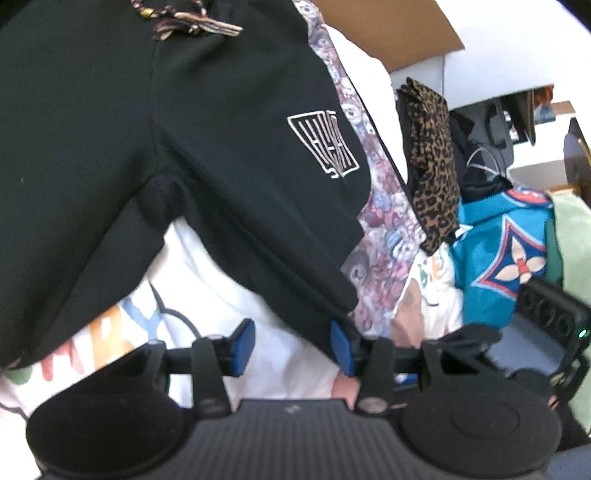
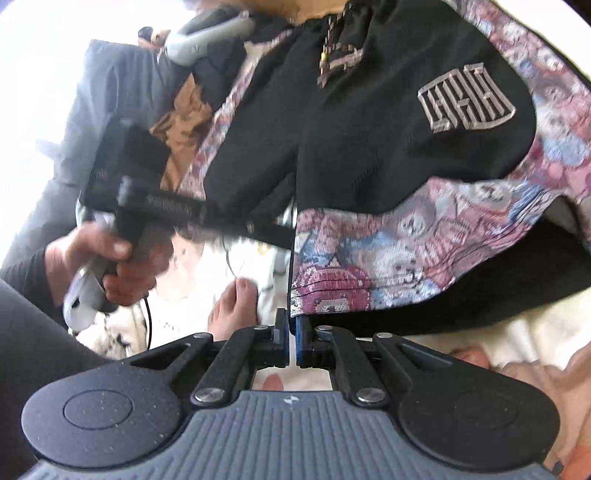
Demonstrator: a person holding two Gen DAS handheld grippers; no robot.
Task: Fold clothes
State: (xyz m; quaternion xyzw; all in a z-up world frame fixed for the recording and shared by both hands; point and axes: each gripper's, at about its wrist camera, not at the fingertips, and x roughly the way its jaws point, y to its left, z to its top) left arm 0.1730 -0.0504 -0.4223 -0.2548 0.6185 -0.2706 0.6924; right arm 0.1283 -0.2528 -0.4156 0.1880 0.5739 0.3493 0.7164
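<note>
Black shorts point(image 1: 229, 155) with patterned pink-and-blue side panels, a white logo and a drawstring lie spread on a white printed sheet point(image 1: 221, 310). My left gripper point(image 1: 291, 341) is open, its blue pads apart just in front of the hem of one leg, nothing between them. In the right wrist view the same shorts point(image 2: 369, 147) fill the upper frame. My right gripper point(image 2: 291, 341) is shut on the patterned hem corner point(image 2: 325, 299) of the shorts. The left gripper point(image 2: 125, 184) and the hand holding it show at the left.
A leopard-print garment point(image 1: 432, 162), a teal patterned cloth point(image 1: 506, 251) and a black device point(image 1: 554, 314) lie to the right. A cardboard box point(image 1: 388, 33) stands behind. A bare foot point(image 2: 232, 306) rests on the sheet near my right gripper. Brown cloth point(image 2: 184, 122) lies at the left.
</note>
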